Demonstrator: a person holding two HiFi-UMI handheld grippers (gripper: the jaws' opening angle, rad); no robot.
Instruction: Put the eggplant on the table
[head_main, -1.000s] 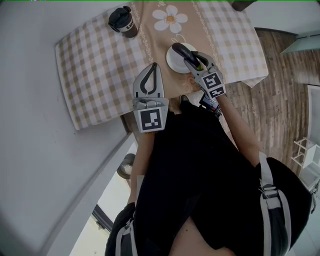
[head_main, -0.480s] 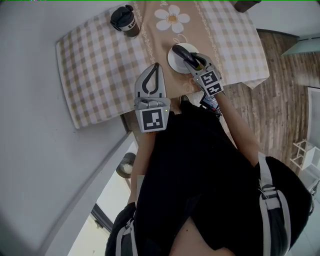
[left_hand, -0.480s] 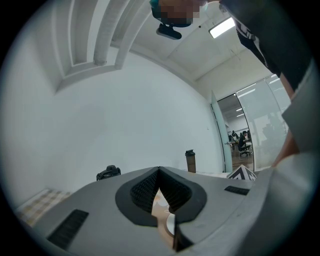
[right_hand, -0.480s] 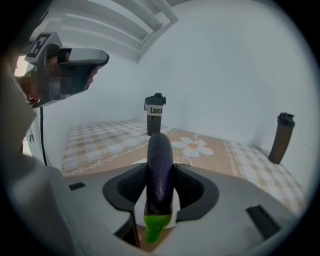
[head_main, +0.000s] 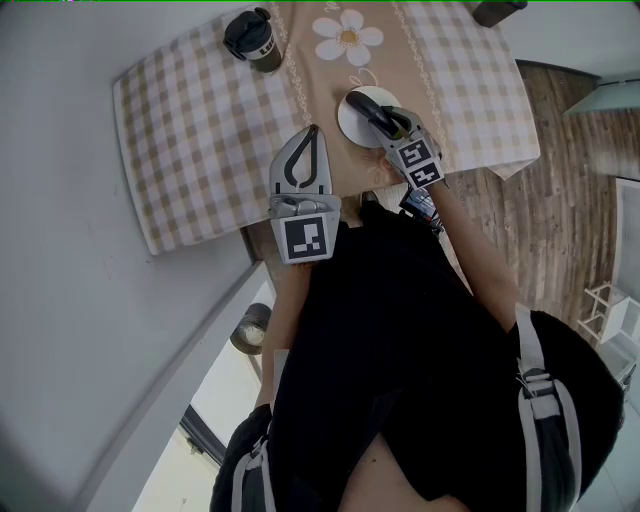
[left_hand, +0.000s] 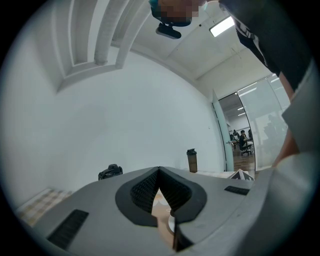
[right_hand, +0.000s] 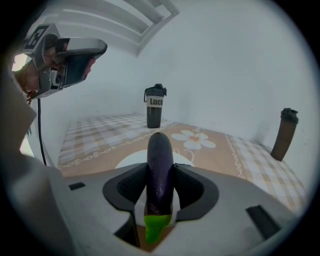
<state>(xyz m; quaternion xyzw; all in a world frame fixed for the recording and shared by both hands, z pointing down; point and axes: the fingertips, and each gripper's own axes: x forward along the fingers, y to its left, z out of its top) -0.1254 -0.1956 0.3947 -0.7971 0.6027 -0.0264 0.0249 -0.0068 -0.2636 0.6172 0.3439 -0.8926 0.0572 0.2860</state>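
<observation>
The right gripper (right_hand: 160, 192) clamps the eggplant (right_hand: 160, 150) by its stem half, with the green stem end toward the camera and the purple tip pointing forward along the jaws. It hangs over the white plate (head_main: 350, 120), so the coming move likely turns on carrying it sideways past the plate rim to the bare cloth of the table (head_main: 200, 120). The left gripper (left_hand: 159, 172), closed on nothing, hovers over the table's near edge

Glossy dark-purple eggplant (right_hand: 160, 157), green stem rearward, clamped lengthwise in right hand-held gripper (right_hand: 160, 172)
</observation>
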